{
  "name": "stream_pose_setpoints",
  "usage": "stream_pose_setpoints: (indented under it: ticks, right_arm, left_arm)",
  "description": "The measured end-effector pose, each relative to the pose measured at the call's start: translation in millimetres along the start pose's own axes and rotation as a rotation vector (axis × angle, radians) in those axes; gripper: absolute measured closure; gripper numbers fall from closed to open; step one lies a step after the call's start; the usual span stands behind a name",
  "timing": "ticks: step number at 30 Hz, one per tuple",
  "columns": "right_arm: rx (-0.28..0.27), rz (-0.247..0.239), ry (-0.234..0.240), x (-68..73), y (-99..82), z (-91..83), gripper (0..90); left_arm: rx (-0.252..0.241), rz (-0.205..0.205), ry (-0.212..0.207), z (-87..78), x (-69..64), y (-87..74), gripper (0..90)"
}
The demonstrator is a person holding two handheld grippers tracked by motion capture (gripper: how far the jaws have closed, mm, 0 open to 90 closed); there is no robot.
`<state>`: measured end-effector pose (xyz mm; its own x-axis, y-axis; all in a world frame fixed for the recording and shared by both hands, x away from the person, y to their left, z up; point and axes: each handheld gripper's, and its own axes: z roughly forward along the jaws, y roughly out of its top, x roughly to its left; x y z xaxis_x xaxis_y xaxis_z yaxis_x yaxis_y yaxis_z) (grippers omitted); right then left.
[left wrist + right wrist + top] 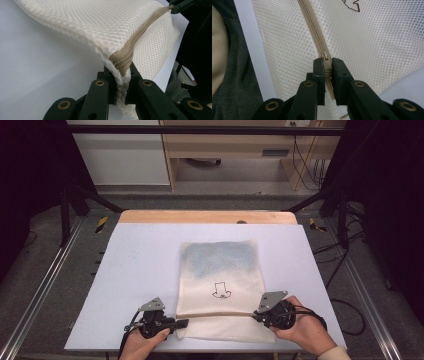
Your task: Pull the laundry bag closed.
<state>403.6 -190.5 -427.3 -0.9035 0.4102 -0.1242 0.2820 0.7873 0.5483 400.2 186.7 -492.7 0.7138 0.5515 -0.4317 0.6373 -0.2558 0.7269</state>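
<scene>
Mesh, cream-white and soft, made up the laundry bag (pixel 218 280) that lay flat on the pale table (pixel 135 265), its zipper (pixel 220 316) running across the near end between the two hands. From where I stood, the left gripper (pixel 181 323) had its jaws clenched on the bag's corner (pixel 121 82), right where the tan zipper tape ended. The right gripper (pixel 256 316) had its jaws pinched on the zipper pull (pixel 326 58) at the opposite end of the seam. A small outline drawing (pixel 220 290) sat on the upper face of the bag, just beyond the zipper.

My guess was that the zipper was about to be drawn along its track. To do that well, the left hold would have needed to stay firm and pull slightly outward, keeping the tape taut and straight. The right would have had to travel in line with the teeth, low and level, so that the loose mesh beside the track did not bunch or get caught in the slider.
</scene>
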Motion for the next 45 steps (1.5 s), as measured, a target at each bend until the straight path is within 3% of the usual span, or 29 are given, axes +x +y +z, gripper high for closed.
stream_pose_setpoints:
  ticks: [45]
  right_arm:
    - [0.023,0.057,-0.038,-9.8,-29.6,-15.3,82.1]
  left_arm:
    - [-0.005,-0.002,0.004,-2.5,1.3,0.7,83.0]
